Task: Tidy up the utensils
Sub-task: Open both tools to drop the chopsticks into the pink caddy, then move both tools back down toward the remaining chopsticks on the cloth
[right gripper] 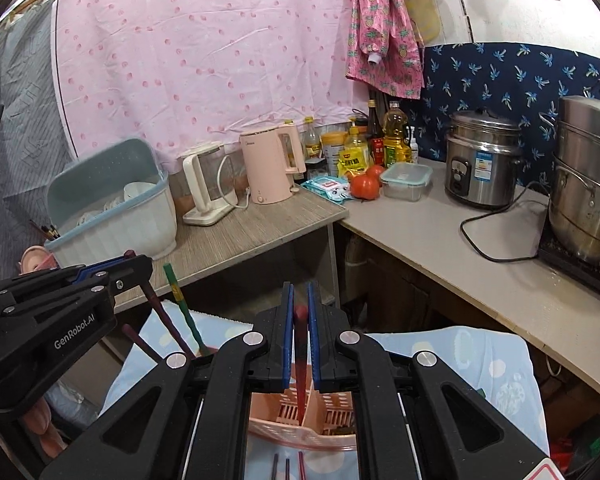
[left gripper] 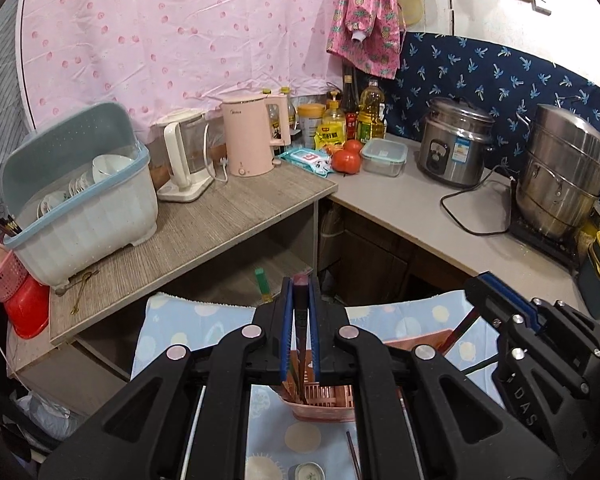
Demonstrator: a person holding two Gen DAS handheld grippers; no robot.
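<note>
Chopsticks clamped upright, one per gripper, over pink utensil basket (right gripper: 300, 424).

Left gripper (left gripper: 300, 320) closed on dark chopstick (left gripper: 300, 312); right gripper (right gripper: 300, 320) closed on red chopstick (right gripper: 301, 376). Both held near vertical, tips down over separate compartments, likely for a clean drop. More sticks lying on near cloth (right gripper: 480, 360).

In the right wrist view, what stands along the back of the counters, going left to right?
Dish bin → white kettle → pink kettle → bottles → tomatoes → lidded box → rice cooker → steel steamer.
</note>
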